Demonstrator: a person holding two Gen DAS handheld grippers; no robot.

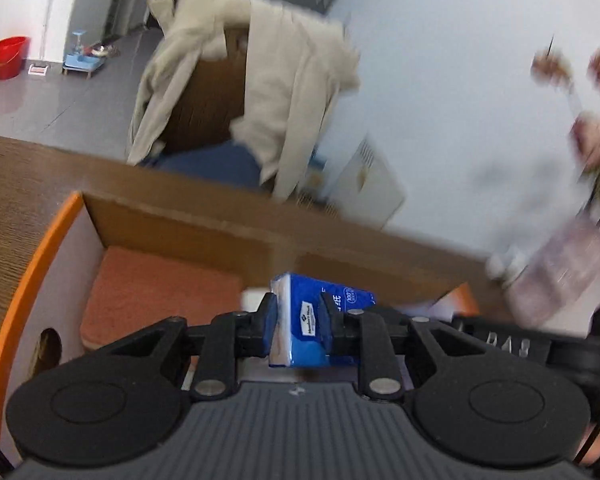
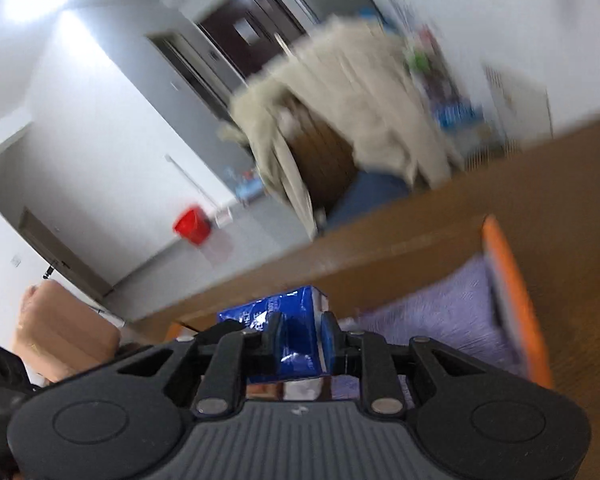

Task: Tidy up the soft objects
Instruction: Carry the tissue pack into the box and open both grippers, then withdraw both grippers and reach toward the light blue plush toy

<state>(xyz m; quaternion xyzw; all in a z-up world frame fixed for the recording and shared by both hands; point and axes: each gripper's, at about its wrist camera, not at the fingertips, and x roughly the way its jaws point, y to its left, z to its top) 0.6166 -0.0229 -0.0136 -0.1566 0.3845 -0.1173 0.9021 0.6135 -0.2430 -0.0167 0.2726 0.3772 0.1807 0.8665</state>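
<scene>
Closest to me in the left wrist view is my left gripper (image 1: 298,318), and its two pads pinch a blue tissue pack (image 1: 320,316) from both sides, so the pack stands between them, above the open cardboard box (image 1: 172,216) with the orange rim. My right gripper (image 2: 300,336) is pressed on a second blue tissue pack (image 2: 284,328) in the same way, and this one hangs over the right part of the same box. Inside the box, ahead and to the left of my left gripper, an orange towel (image 1: 156,292) already lies flat on the bottom; ahead and to the right of my right gripper, a purple towel (image 2: 436,320) lies against the orange wall. I judge that the task is about half done: two cloths are stored, and the two packs are carried but not yet put down. What remains, I think, is to lower them into the free middle of the box and release. The box stands on a brown wooden table (image 1: 28,184). Beyond the table, a chair with a beige coat (image 1: 268,92) over its back, a grey floor with a red bucket (image 1: 10,56), and white walls.
</scene>
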